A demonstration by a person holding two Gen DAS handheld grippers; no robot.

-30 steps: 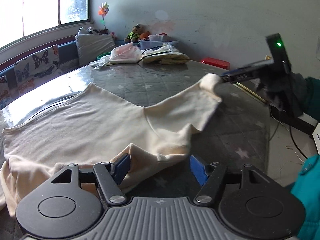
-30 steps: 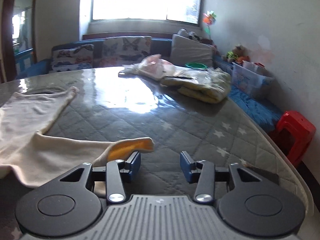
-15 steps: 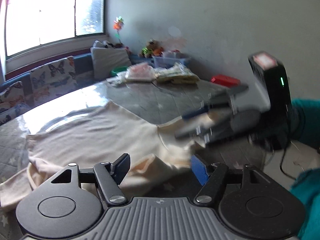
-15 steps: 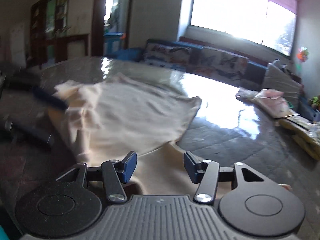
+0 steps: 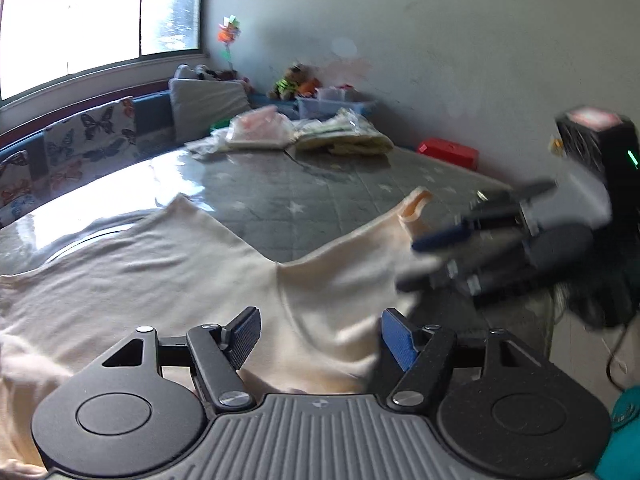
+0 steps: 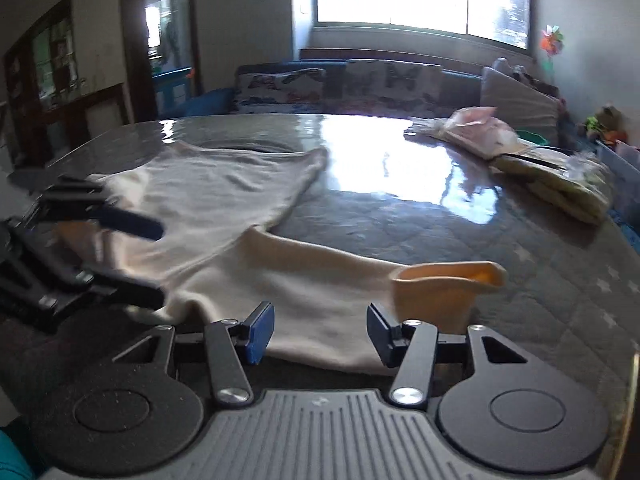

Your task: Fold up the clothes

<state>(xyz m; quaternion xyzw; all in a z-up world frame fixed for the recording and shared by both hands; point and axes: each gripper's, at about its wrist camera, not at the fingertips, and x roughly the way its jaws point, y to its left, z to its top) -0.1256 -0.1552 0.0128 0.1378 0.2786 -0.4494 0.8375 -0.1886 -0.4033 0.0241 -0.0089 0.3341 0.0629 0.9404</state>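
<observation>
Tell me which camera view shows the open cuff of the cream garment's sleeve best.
The right wrist view. There the open cuff of the cream fabric garment lies close and sharp on the grey quilted mattress, its opening plainly visible. In the left wrist view the same cuff is small and farther away, beside the blurred right hand-held gripper.

surface: desk (image 6: pixel 400 216) with grey quilted star-print cover, glossy in the window light | on it: cream garment (image 5: pixel 160 272) spread flat, one sleeve (image 6: pixel 448 280) stretched out | far end: bagged folded clothes (image 5: pixel 340 140), pink bag (image 5: pixel 256 128)
</observation>
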